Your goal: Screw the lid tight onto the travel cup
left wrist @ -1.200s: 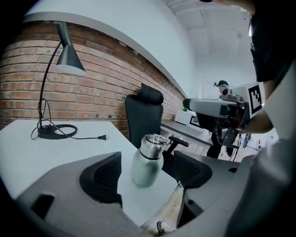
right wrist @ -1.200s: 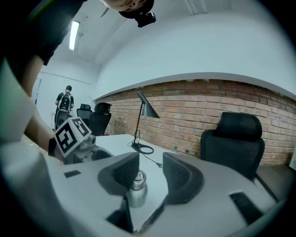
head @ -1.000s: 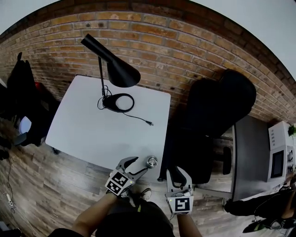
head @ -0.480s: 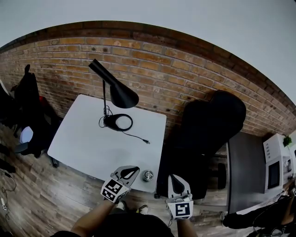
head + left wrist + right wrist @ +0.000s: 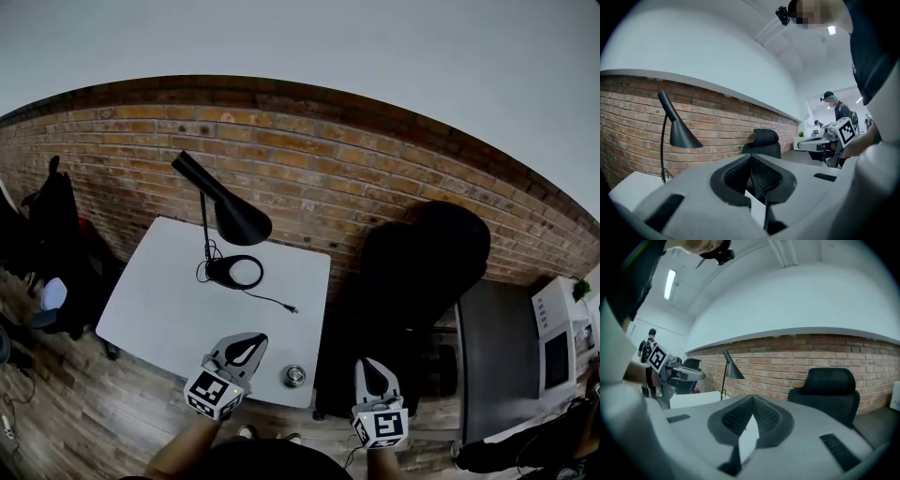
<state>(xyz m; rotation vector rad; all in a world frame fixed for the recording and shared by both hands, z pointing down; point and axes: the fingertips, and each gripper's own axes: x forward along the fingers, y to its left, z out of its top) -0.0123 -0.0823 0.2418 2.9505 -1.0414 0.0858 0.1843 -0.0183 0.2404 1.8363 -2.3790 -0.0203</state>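
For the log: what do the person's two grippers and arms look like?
The left gripper and right gripper match. Each has a light grey shell tapering to a point, black ribbed pads and a white cube with black square markers. No cables show. The forearms are unsleeved.

Soft, even light filled the head view, and what shadows there were lay faint and diffuse. The white surface [image 5: 159,300] was bright and evenly toned, while the black chair [image 5: 422,272] sank into a dark mass with little detail. Wide-angle distortion bowed the brick wall [image 5: 309,159] into an arch and stretched the edges. In the left gripper view a ceiling light [image 5: 831,30] burned out to white, the corners fell to black, and the left gripper [image 5: 751,159], close to the lens, looked soft. The right gripper view had the same dark corners. A strip light [image 5: 670,284] glowed at upper left, and the right gripper [image 5: 752,404] was blurred, the brickwork behind it sharper.
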